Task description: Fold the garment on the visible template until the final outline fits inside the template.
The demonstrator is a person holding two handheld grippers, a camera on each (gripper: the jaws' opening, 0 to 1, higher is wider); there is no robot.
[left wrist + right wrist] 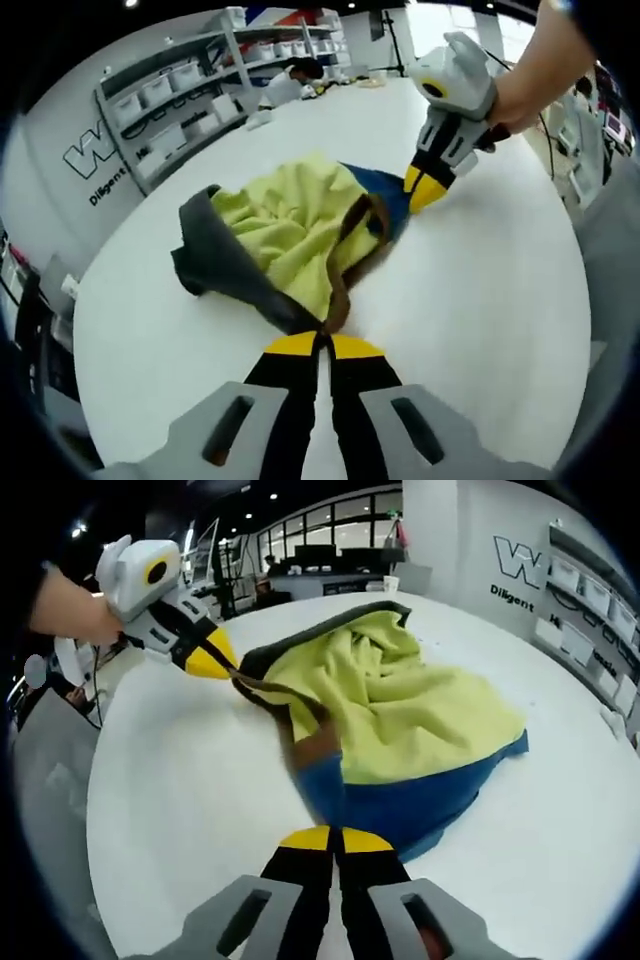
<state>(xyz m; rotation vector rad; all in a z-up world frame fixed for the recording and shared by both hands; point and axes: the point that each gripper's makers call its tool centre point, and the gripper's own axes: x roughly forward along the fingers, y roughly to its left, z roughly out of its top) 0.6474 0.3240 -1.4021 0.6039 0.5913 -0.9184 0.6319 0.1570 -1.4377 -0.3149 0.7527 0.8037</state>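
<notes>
A crumpled garment (290,225) lies on the round white table (480,300). It has a yellow-green fleece inside, a grey outer side, a blue part and brown trim. In the left gripper view my left gripper (322,345) is shut on the grey and brown edge nearest me. The right gripper (425,190), held by a hand, pinches the blue edge on the far side. In the right gripper view my right gripper (335,838) is shut on the blue part of the garment (400,710), while the left gripper (212,660) holds the dark edge at the upper left.
Shelves with white bins (180,90) stand beyond the table's far left edge, and a person (300,72) is at a bench behind. More shelves (590,600) line the right wall. Bare table surface (180,800) surrounds the garment.
</notes>
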